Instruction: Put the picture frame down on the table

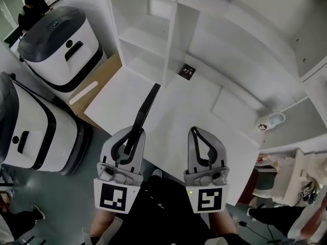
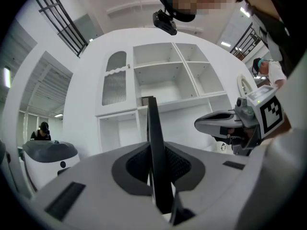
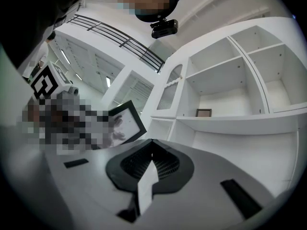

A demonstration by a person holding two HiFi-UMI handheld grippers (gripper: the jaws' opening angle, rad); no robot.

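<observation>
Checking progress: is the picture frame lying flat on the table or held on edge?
Held on edge: the left gripper clamps the picture frame, a thin strip.

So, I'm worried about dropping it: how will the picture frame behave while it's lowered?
The picture frame is probably stiff: it juts straight from the left hand-held gripper without sagging. Gripped at one end, most of it beyond the jaws, it may pivot if bumped. Thin and edge-on, it would likely tip flat on the table.
</observation>
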